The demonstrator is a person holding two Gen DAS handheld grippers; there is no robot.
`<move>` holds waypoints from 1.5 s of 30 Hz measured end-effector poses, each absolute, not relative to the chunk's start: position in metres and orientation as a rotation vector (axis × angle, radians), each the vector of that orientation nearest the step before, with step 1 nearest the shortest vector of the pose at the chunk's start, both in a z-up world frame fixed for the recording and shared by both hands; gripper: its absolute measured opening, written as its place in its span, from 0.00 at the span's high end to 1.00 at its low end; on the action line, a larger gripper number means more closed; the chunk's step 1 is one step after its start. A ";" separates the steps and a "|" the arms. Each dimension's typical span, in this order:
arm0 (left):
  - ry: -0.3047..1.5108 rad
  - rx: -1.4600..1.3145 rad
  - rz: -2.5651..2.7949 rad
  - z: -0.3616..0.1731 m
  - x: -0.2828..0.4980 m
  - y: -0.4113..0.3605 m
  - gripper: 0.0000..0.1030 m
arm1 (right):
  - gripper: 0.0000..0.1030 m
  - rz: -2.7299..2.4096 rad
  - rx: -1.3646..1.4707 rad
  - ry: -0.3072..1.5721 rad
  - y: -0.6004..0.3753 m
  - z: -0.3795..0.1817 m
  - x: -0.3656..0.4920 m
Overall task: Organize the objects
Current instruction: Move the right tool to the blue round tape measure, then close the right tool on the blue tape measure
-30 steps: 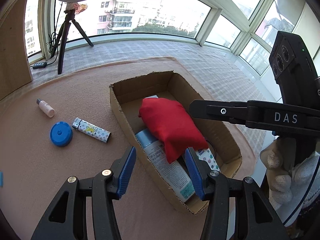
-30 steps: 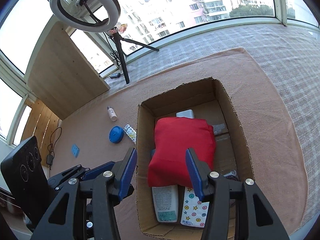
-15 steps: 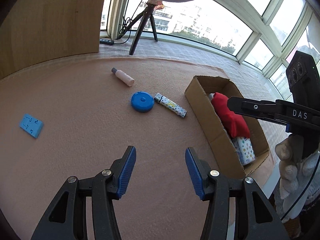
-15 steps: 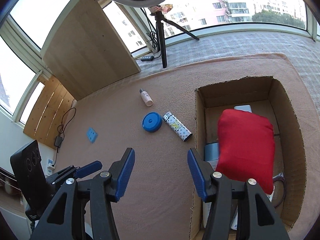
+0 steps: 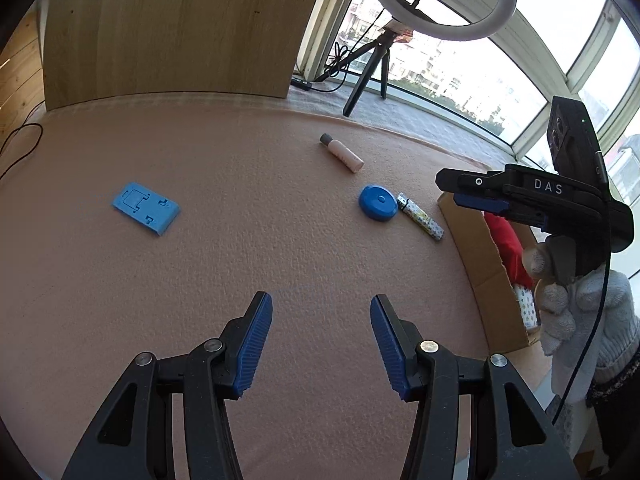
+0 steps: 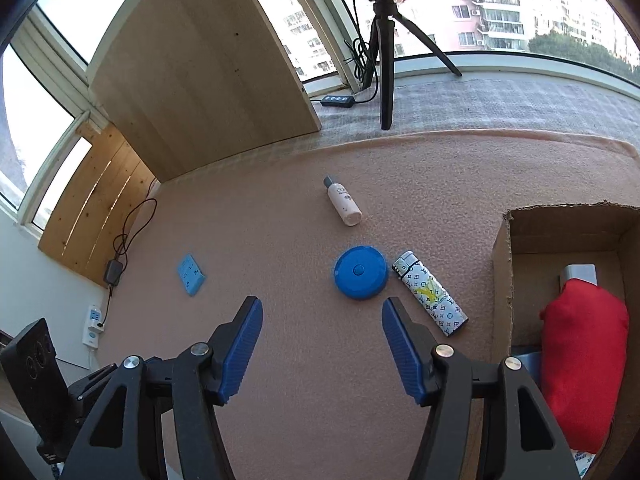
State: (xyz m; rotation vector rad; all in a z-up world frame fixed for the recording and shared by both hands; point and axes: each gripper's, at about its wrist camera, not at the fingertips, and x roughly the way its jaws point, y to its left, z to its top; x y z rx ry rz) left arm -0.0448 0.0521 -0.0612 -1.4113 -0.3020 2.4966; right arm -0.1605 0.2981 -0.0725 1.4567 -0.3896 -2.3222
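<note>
On the pink mat [image 6: 280, 208], both my left gripper [image 5: 321, 340] and right gripper [image 6: 322, 350] hover with jaws released, empty, near the blue disc [image 6: 361, 272].

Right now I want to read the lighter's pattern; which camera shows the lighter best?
The right wrist view: the lighter lies close, full length, its monogram print and silver cap clear, beside the blue round case. In the left wrist view the lighter is whole but small and far, its print hard to make out.
</note>
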 end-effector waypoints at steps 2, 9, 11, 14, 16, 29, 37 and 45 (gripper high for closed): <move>-0.309 -1.417 2.507 -0.062 -0.041 0.045 0.47 | 0.44 -2.304 1.500 -0.397 0.292 -0.082 -0.176; -0.343 -1.436 2.548 -0.063 -0.031 0.022 0.47 | 0.50 -2.305 1.578 -0.362 0.277 -0.107 -0.215; -0.356 -1.442 2.559 -0.064 -0.029 0.017 0.47 | 0.53 -2.307 1.600 -0.358 0.275 -0.113 -0.223; -0.370 -1.446 2.574 -0.065 -0.026 0.009 0.47 | 0.57 -2.324 1.629 -0.317 0.270 -0.120 -0.234; -0.369 -1.449 2.583 -0.065 -0.025 0.007 0.47 | 0.58 -2.338 1.649 -0.276 0.266 -0.124 -0.238; -0.330 -1.452 2.613 -0.064 -0.027 0.006 0.47 | 0.61 -2.282 1.711 -0.224 0.253 -0.141 -0.227; -0.320 -1.447 2.600 -0.065 -0.031 0.011 0.47 | 0.63 -2.236 1.704 -0.176 0.232 -0.146 -0.198; -0.322 -1.457 2.585 -0.071 -0.031 0.013 0.47 | 0.66 -2.130 1.681 -0.133 0.193 -0.150 -0.155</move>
